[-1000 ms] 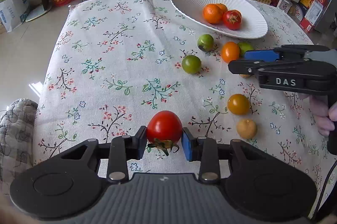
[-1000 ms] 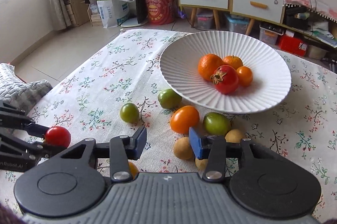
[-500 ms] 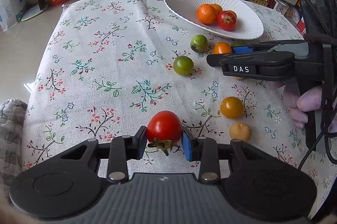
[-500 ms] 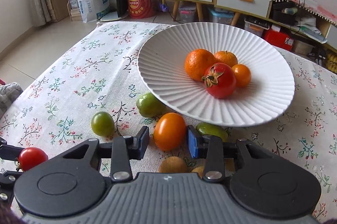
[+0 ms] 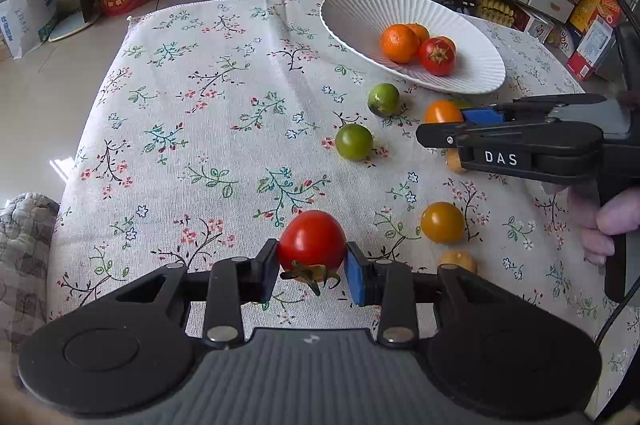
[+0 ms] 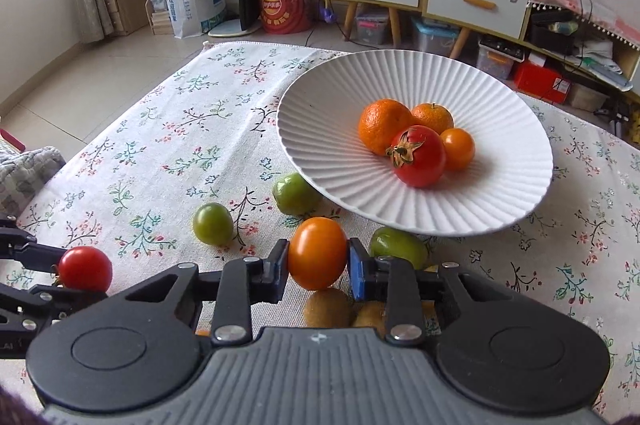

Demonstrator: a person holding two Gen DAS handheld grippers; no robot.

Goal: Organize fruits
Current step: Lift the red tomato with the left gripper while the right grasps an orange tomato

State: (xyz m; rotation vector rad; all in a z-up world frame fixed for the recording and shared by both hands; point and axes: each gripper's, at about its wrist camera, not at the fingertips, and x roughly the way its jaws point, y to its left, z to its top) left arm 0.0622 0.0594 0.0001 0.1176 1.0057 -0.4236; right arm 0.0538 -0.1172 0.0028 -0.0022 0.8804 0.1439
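Observation:
My left gripper (image 5: 312,267) is shut on a red tomato (image 5: 312,240) above the near part of the floral tablecloth. My right gripper (image 6: 318,263) is shut on an orange tomato (image 6: 317,252) just in front of the white ribbed bowl (image 6: 320,113). The bowl holds two oranges (image 6: 383,125), a red tomato (image 6: 420,156) and a small orange tomato (image 6: 458,149). In the left wrist view the right gripper (image 5: 452,123) stands right of centre with the orange tomato (image 5: 442,112) at its tips, below the bowl (image 5: 360,13).
Loose on the cloth: two green tomatoes (image 5: 353,141) (image 5: 383,99), an orange-yellow tomato (image 5: 443,221), a small tan fruit (image 5: 458,261). A green fruit (image 6: 398,248) and tan fruits (image 6: 327,309) lie under the right gripper. Cabinets and clutter stand beyond the table's far edge.
My right gripper has moved forward to the orange tomato and shut on it. My left gripper keeps its hold on the red tomato and has barely moved.

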